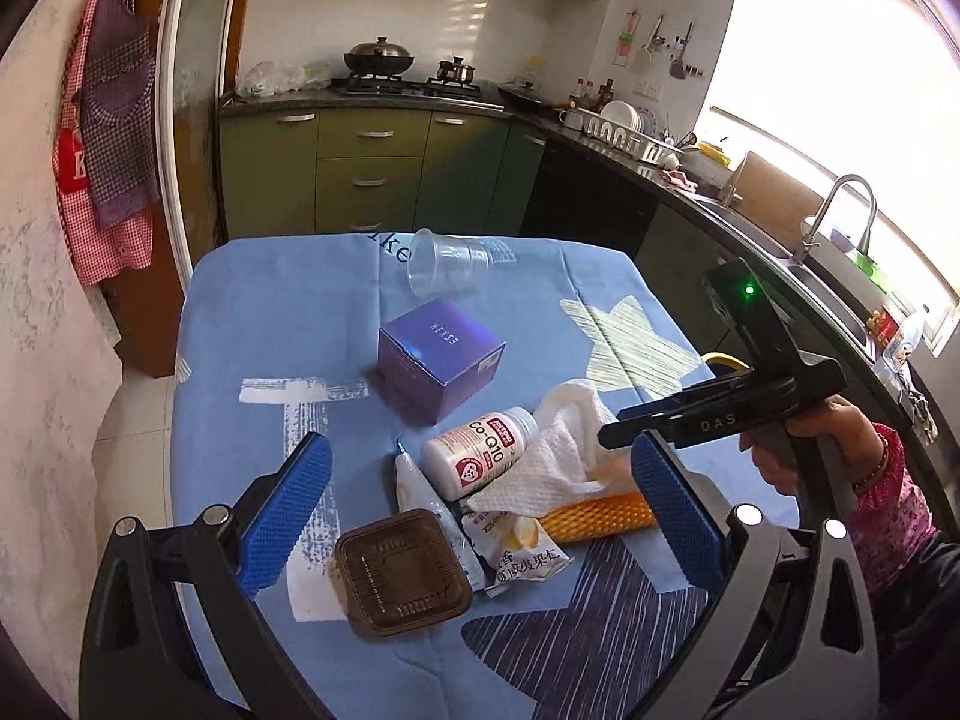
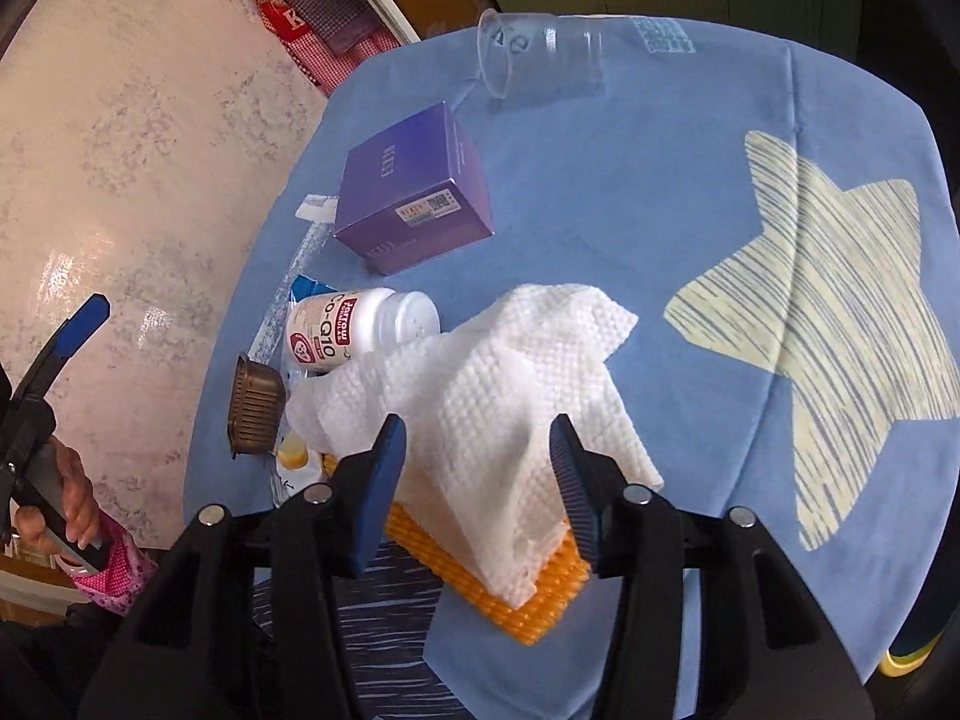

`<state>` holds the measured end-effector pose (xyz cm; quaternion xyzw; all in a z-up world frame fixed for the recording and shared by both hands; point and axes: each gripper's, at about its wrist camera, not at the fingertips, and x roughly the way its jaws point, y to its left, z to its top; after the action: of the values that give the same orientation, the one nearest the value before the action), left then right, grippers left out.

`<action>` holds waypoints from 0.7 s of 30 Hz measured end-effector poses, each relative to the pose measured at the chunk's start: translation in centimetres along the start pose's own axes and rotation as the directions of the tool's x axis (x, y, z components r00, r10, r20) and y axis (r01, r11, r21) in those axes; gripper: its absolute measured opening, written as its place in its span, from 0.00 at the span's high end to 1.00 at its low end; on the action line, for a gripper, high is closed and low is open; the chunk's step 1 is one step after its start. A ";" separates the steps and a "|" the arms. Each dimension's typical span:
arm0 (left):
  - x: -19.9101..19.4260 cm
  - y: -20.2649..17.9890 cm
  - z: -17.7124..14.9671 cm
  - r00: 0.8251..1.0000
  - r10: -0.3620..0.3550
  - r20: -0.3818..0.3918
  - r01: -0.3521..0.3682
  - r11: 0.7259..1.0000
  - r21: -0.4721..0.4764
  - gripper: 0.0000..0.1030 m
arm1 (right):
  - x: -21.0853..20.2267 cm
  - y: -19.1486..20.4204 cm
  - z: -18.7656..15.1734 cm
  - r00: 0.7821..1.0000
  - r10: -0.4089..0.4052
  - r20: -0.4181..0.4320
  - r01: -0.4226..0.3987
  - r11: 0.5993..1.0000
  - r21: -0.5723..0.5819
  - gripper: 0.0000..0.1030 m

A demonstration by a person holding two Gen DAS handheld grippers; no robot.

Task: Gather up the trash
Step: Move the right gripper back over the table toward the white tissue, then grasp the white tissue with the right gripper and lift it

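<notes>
I keep my right gripper half spread astride the white paper towel on the desk, pads not yet pressing; the left gripper hangs wide open above the trash pile, ready.

Kitchen: green cabinet fronts, white tiled wall, dark countertop, steel sink faucet, bright sunlit window.

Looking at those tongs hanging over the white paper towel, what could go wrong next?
The right tongs straddle the paper towel, which drapes over an orange foam net; they might pinch both together. The towel also touches the pill bottle, so lifting could roll it.
</notes>
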<state>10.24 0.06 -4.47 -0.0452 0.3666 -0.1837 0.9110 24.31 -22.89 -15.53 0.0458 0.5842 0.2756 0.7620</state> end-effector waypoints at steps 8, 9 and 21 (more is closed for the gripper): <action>0.5 -0.1 -0.2 1.000 -0.015 -0.008 0.015 1.000 0.012 0.04 | -1.9 0.5 0.5 0.997 -0.021 0.078 0.022 1.000 -0.007 0.98; 0.5 -0.1 -0.2 1.000 -0.015 -0.009 0.015 1.000 0.011 0.04 | -2.6 0.7 0.5 0.995 -0.021 0.097 0.022 1.000 -0.013 0.98; 0.3 -0.9 -0.1 1.000 -0.010 -0.007 0.010 0.999 0.039 0.04 | -9.7 2.5 0.6 0.967 -0.015 0.255 0.028 0.998 -0.048 0.98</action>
<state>10.13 -0.94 -4.54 -0.0286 0.3660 -0.1956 0.9094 22.36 -25.26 -5.93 0.0549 0.4749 0.2738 0.8346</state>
